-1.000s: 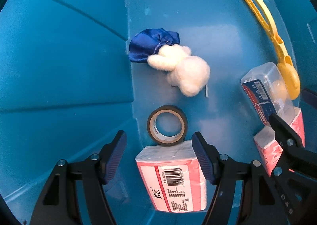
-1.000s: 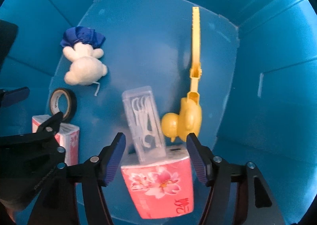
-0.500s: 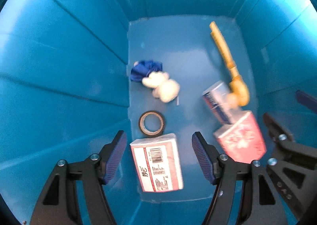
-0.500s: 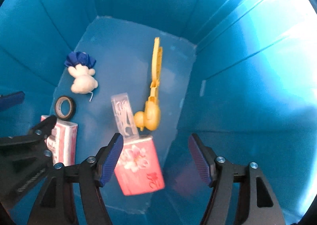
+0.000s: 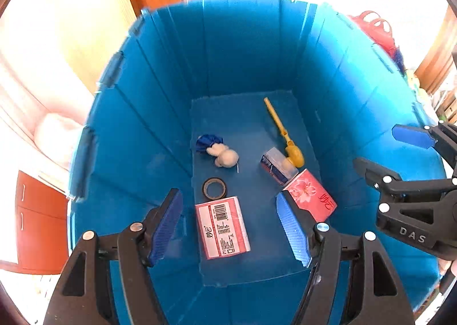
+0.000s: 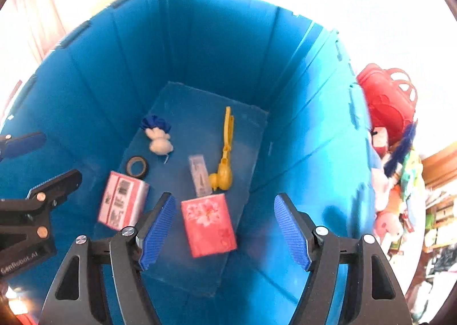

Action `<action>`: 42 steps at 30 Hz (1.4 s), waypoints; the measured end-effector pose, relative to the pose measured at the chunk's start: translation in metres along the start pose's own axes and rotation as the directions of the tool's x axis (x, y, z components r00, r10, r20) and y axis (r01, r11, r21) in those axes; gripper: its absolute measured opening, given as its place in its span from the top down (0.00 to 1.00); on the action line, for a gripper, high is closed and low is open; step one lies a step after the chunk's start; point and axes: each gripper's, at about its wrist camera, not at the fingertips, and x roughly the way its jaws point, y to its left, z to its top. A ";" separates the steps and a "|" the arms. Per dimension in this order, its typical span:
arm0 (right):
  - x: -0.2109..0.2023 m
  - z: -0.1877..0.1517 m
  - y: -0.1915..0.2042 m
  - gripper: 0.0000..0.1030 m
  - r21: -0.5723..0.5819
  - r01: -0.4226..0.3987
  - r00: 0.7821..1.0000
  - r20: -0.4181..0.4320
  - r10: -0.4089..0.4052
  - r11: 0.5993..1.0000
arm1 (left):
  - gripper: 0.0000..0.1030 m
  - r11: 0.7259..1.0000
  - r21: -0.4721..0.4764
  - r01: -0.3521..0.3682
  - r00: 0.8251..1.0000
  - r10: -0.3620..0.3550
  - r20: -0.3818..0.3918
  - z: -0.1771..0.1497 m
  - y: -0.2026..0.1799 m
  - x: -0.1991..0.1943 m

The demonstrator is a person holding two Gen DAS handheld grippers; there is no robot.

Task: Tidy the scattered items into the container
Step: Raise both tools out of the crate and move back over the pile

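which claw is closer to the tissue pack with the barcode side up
Left. The left claw hangs open directly above the barcode tissue pack; the right claw is off to its side, above the flowered tissue pack.

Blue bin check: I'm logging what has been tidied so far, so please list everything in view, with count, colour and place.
bin: one, blue, fills both views
tissue packs: two, pink, on the near floor
tape roll: one, dark, beside the barcoded pack
plush toy: one, white with blue cloth, floor left
floss-pick box: one, clear, floor right
duck clamp: one, yellow, beside the box
basket: one, red, outside the bin
left gripper: black, blue fingers, open, empty
right gripper: same, open, empty
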 end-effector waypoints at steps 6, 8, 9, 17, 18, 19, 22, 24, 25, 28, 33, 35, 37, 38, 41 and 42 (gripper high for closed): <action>-0.028 -0.033 0.003 0.30 0.005 -0.024 0.999 0.041 0.023 1.000 | 0.34 1.000 0.010 0.021 0.997 -0.022 0.076 -0.022 -0.006 -0.029; -0.036 -0.041 0.003 0.30 0.008 -0.035 0.998 0.056 0.034 0.999 | 0.34 1.000 0.013 0.011 0.994 -0.012 0.105 -0.029 -0.010 -0.039; -0.041 -0.045 0.003 0.30 0.010 -0.042 0.997 0.068 0.041 0.999 | 0.34 1.000 0.016 0.011 0.993 -0.012 0.115 -0.032 -0.012 -0.042; -0.090 -0.085 -0.019 0.29 0.027 -0.089 0.973 0.218 0.081 0.996 | 0.34 1.000 0.003 -0.022 0.976 0.021 0.218 -0.060 -0.041 -0.078; -0.097 -0.092 -0.026 0.29 0.032 -0.092 0.967 0.241 0.082 0.995 | 0.34 1.000 -0.006 -0.022 0.972 0.023 0.234 -0.063 -0.047 -0.084; -0.105 -0.100 -0.034 0.28 0.039 -0.097 0.961 0.262 0.083 0.995 | 0.34 1.000 -0.014 -0.021 0.967 0.024 0.252 -0.067 -0.054 -0.091; -0.124 -0.128 -0.063 0.27 0.060 -0.110 0.947 0.309 0.087 0.992 | 0.34 0.999 -0.024 -0.023 0.952 0.029 0.304 -0.078 -0.081 -0.108; -0.133 -0.149 -0.085 0.27 0.074 -0.117 0.942 0.325 0.087 0.990 | 0.34 1.000 -0.026 -0.017 0.945 0.024 0.326 -0.087 -0.105 -0.117; -0.136 -0.158 -0.095 0.27 0.080 -0.118 0.940 0.331 0.085 0.990 | 0.33 1.000 -0.027 -0.007 0.944 0.015 0.330 -0.091 -0.116 -0.121; -0.145 -0.196 -0.134 0.27 0.101 -0.105 0.936 0.347 0.064 0.989 | 0.33 0.999 -0.031 0.018 0.937 -0.006 0.350 -0.103 -0.154 -0.132; -0.152 -0.264 -0.203 0.26 0.174 -0.090 0.931 0.365 0.020 0.981 | 0.33 0.999 -0.016 0.040 0.922 -0.031 0.387 -0.126 -0.224 -0.146; -0.153 -0.288 -0.227 0.26 0.214 -0.087 0.930 0.366 0.003 0.973 | 0.33 0.999 -0.006 0.050 0.918 -0.044 0.394 -0.134 -0.249 -0.149; -0.151 -0.310 -0.248 0.26 0.253 -0.084 0.934 0.358 -0.013 0.964 | 0.33 0.998 0.010 0.067 0.921 -0.065 0.385 -0.139 -0.270 -0.147; -0.150 -0.319 -0.258 0.26 0.270 -0.084 0.936 0.352 -0.017 0.959 | 0.33 0.997 0.018 0.074 0.922 -0.075 0.379 -0.141 -0.280 -0.145; -0.144 -0.343 -0.284 0.26 0.323 -0.076 0.942 0.333 -0.038 0.943 | 0.33 0.995 0.054 0.081 0.924 -0.095 0.370 -0.145 -0.309 -0.140; -0.141 -0.350 -0.291 0.26 0.340 -0.069 0.944 0.326 -0.049 0.938 | 0.33 0.994 0.066 0.082 0.926 -0.100 0.364 -0.145 -0.318 -0.137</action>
